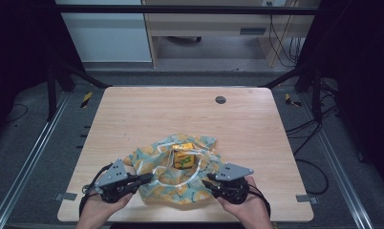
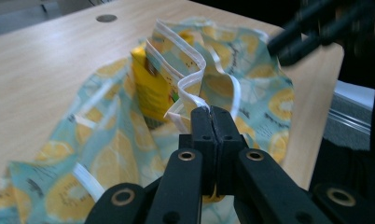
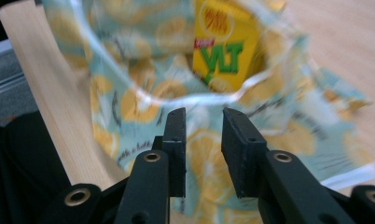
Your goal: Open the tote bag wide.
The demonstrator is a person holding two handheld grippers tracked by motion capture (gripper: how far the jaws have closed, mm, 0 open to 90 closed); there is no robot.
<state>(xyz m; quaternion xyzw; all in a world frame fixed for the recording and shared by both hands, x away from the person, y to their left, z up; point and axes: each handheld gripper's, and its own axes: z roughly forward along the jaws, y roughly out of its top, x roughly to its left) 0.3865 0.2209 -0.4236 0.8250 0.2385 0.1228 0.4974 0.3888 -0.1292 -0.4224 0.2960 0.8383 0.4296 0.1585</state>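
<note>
Far left first: left gripper [image 1: 149, 177], clenched, jaws pressed flat together on the white hem [image 2: 188, 91] of the lemon-print fabric bag [image 1: 180, 191]. Pinched right at the tips, with the hem rising in a wavy fold just beyond them and the rest of the cloth spilling away below and to either side. Judged a firm hold on the near-left part of the bag's mouth.

Ahead of those tips and slightly left, seen along the left gripper: yellow drink carton [image 2: 150, 88], standing upright inside the opened cloth, touching the raised fold, top corner poking above it. From the high view, lying between the two tools and a little farther out than both, on the wooden table [image 1: 133, 114].

Then the right: right gripper [image 3: 204, 116], released, jaws parted with a clear gap and nothing pinched between the pads. Hovering low over the near-right part of the bag, printed cloth under and beyond the tips, the white hem curving just past them, the carton's green-lettered face farther on and slightly right.

Progress, as a judgement: carton already within the bag's mouth, mouth spread wide and loose, one side gripped. Left to do, apparently: a grip on the right side of the hem, then drawing the mouth up or shut around the carton. Roughly midway.
</note>
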